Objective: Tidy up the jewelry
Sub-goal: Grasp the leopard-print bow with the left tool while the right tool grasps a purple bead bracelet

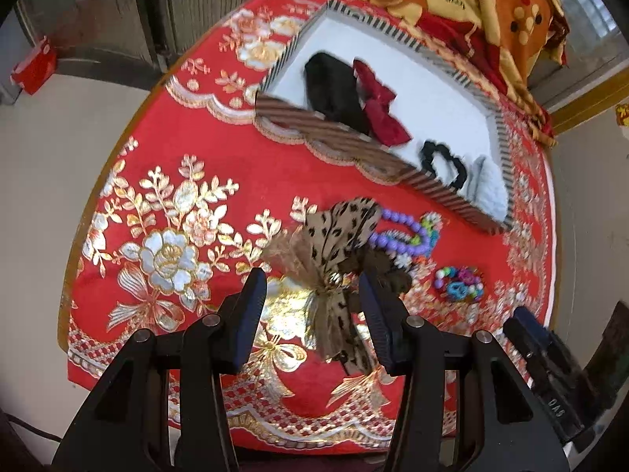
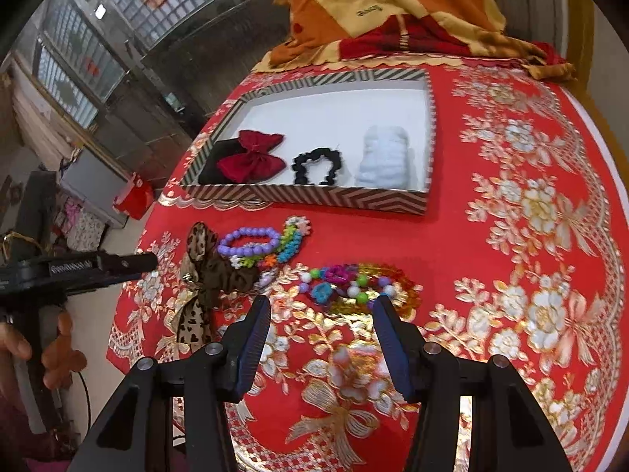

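Observation:
A leopard-print bow lies on the red tablecloth, its knot between the open fingers of my left gripper. It also shows in the right wrist view. A purple bead bracelet and a multicoloured bead bracelet lie beside it. My right gripper is open and empty, just short of the multicoloured bracelet. The striped tray holds a red bow, a black scrunchie and a white scrunchie.
A folded orange and red blanket lies behind the tray at the table's far edge. The red and gold tablecloth stretches to the right. The left gripper's body reaches in from the left in the right wrist view.

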A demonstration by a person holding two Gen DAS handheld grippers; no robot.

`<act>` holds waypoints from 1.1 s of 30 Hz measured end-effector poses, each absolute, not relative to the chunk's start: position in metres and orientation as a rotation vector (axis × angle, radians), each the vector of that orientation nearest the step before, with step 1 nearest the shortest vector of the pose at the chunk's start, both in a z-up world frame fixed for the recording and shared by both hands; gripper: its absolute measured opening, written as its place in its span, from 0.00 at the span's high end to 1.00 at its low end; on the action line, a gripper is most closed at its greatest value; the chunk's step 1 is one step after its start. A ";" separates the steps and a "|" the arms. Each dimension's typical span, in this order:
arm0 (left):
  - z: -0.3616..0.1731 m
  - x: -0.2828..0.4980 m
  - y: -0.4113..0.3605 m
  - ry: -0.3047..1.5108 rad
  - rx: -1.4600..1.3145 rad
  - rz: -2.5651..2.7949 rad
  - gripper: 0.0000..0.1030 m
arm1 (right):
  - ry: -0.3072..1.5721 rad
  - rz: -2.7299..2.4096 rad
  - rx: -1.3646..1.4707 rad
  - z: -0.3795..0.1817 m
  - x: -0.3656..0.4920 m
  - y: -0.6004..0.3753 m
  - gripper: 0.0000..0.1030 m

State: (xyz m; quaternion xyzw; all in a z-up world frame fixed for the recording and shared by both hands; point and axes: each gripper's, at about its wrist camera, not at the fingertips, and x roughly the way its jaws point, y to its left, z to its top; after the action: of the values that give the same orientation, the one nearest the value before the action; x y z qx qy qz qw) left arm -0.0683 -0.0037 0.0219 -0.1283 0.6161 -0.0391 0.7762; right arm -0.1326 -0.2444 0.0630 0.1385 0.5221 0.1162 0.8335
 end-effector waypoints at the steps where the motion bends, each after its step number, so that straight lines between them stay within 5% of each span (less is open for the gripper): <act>1: 0.017 -0.069 -0.004 1.348 -0.279 -0.087 0.53 | 1.110 0.256 0.295 0.062 -0.130 -0.242 0.49; 21: -0.029 -0.056 -0.027 1.420 -0.242 -0.097 0.54 | 1.156 0.308 0.276 0.049 -0.091 -0.211 0.49; 23: -0.034 -0.056 -0.027 1.429 -0.235 -0.098 0.57 | 1.161 0.315 0.276 0.048 -0.087 -0.208 0.49; 25: -0.033 -0.055 -0.025 1.412 -0.238 -0.111 0.77 | 1.165 0.329 0.276 0.045 -0.081 -0.203 0.51; 33: -0.022 -0.054 0.002 1.390 -0.233 -0.118 0.84 | 1.185 0.388 0.220 0.033 -0.056 -0.167 0.67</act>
State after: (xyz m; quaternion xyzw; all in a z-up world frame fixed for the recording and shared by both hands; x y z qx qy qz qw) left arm -0.0538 0.0024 -0.0223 -0.1070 0.6383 -0.0541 0.7604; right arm -0.0559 -0.1675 0.0329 0.1027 0.5538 0.1811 0.8062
